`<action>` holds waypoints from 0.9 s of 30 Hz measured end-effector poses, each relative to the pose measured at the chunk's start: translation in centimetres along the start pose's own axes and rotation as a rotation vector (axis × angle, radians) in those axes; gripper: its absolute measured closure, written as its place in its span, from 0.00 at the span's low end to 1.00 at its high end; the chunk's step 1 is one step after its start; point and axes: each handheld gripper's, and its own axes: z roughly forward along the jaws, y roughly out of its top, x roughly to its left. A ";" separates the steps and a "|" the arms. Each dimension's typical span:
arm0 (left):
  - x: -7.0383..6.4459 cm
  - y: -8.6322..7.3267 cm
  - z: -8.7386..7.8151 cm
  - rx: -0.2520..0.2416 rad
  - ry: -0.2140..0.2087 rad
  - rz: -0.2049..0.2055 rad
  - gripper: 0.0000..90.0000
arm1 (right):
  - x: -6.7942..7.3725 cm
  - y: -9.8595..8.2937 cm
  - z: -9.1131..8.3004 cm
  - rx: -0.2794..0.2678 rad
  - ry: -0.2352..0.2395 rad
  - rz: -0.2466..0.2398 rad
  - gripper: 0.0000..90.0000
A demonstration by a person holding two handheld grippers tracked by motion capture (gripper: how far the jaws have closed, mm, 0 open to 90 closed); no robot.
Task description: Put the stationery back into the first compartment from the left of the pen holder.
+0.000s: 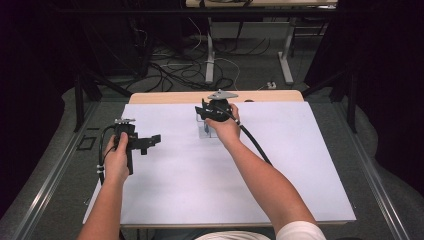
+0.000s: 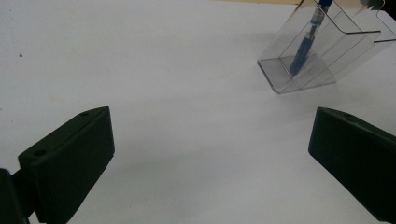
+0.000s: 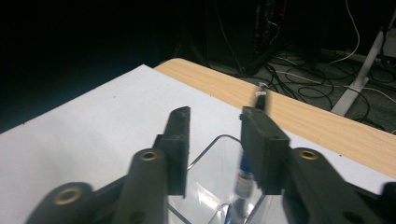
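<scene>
A clear plastic holder [image 1: 204, 129] stands on the white board [image 1: 200, 190] near its far middle. A blue pen [image 2: 304, 45] leans inside the holder [image 2: 322, 60]. My right gripper [image 1: 202, 111] hovers right above it, jaws open with a moderate gap and nothing between them. In the right gripper view the pen [image 3: 241, 179] rises along the inner side of the right jaw, and its tip pokes out behind that jaw; the holder's rim [image 3: 210, 148] curves below my right gripper [image 3: 215, 114]. My left gripper [image 1: 151, 143] is wide open over the board's left side, pointing at the holder; between its fingertips [image 2: 210, 140] lies bare board.
The board lies on a wooden table whose far edge [image 1: 175, 96] shows as a tan strip. Beyond it are floor cables [image 1: 185, 70] and white table legs [image 1: 286, 60]. Dark curtains flank both sides.
</scene>
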 end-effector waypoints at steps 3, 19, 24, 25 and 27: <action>0.0 0.0 0.0 0.002 0.000 -0.001 0.00 | -0.2 0.2 -0.6 -0.020 -0.012 0.007 0.58; 0.1 -0.1 -0.1 0.007 0.005 -0.003 0.00 | -1.4 1.4 -5.2 0.043 -0.074 0.034 0.17; 0.2 -0.1 -0.1 0.002 0.007 -0.005 0.00 | -1.4 1.1 -6.9 0.089 -0.120 -0.020 0.16; 0.2 -0.1 -0.1 0.001 0.009 -0.004 0.00 | -1.4 0.9 -7.3 0.084 -0.121 -0.010 0.15; 0.3 -0.2 0.0 -0.003 0.010 -0.003 0.00 | -1.6 0.7 -8.0 0.093 -0.119 0.002 0.12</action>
